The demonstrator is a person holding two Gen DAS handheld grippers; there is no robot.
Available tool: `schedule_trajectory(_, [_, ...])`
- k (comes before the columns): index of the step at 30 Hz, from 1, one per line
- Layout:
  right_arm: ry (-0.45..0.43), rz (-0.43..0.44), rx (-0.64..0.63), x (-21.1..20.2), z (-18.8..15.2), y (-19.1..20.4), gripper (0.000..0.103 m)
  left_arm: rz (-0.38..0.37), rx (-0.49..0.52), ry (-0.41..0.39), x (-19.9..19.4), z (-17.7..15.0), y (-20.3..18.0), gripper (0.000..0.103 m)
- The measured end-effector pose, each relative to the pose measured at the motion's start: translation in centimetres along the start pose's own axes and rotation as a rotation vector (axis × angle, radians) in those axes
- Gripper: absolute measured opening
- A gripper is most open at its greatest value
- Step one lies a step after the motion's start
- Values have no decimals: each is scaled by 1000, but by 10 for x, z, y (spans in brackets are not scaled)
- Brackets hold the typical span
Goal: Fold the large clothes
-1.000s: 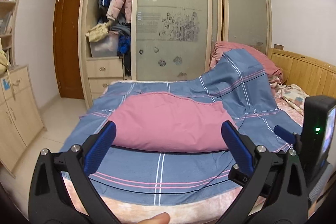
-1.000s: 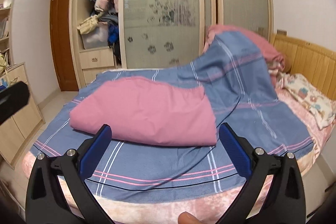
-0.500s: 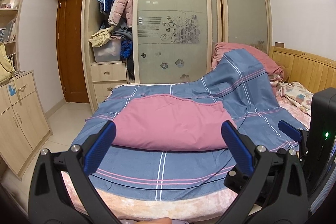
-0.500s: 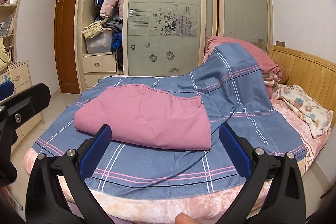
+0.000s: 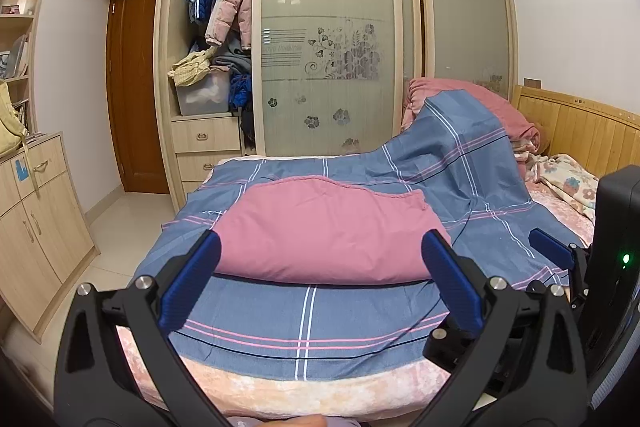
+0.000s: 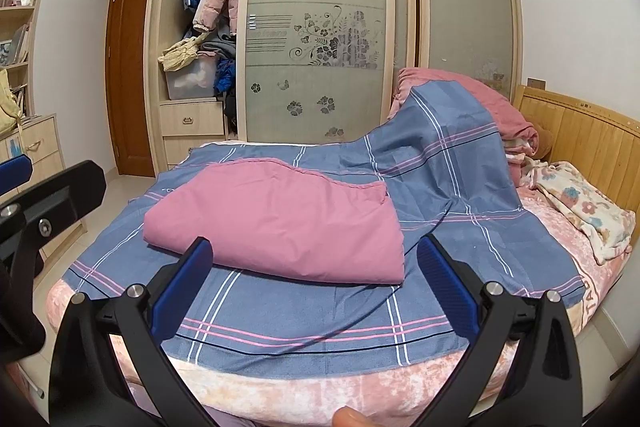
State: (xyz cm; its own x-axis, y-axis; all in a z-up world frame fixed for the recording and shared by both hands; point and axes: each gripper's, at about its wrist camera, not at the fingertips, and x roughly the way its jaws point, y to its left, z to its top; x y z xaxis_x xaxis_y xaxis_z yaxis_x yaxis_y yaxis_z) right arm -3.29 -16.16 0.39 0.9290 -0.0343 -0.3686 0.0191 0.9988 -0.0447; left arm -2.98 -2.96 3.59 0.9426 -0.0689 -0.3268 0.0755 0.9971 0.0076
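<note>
A folded pink quilt (image 5: pixel 324 227) (image 6: pixel 280 219) lies on a blue plaid sheet (image 5: pixel 304 319) (image 6: pixel 312 315) spread over the bed. My left gripper (image 5: pixel 320 277) hangs open in front of the bed's near edge, holding nothing. My right gripper (image 6: pixel 314 275) is also open and empty, at about the same distance from the bed. Each gripper shows at the edge of the other's view: the right one (image 5: pixel 560 259) at the right, the left one (image 6: pixel 24 187) at the left. A fingertip (image 6: pixel 352 417) shows at the bottom of the right wrist view.
A pink mattress edge (image 5: pixel 320 383) faces me. A heap of bedding (image 5: pixel 500 115) under the sheet and a floral blanket (image 6: pixel 588 211) lie by the wooden headboard (image 6: pixel 592 135). Behind stand a wardrobe with hanging clothes (image 5: pixel 224 11), a brown door (image 5: pixel 136 83) and a cabinet (image 5: pixel 36 219).
Both grippers have drawn back and risen from the bed, so more of the room and the bed's near edge shows. Both stay open and empty.
</note>
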Motion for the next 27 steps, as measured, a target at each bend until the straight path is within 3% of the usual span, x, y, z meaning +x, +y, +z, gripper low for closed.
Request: schedule_trajectory(27, [17, 15, -1, 1, -2, 0, 102, -5, -3, 23, 5, -1, 2, 101])
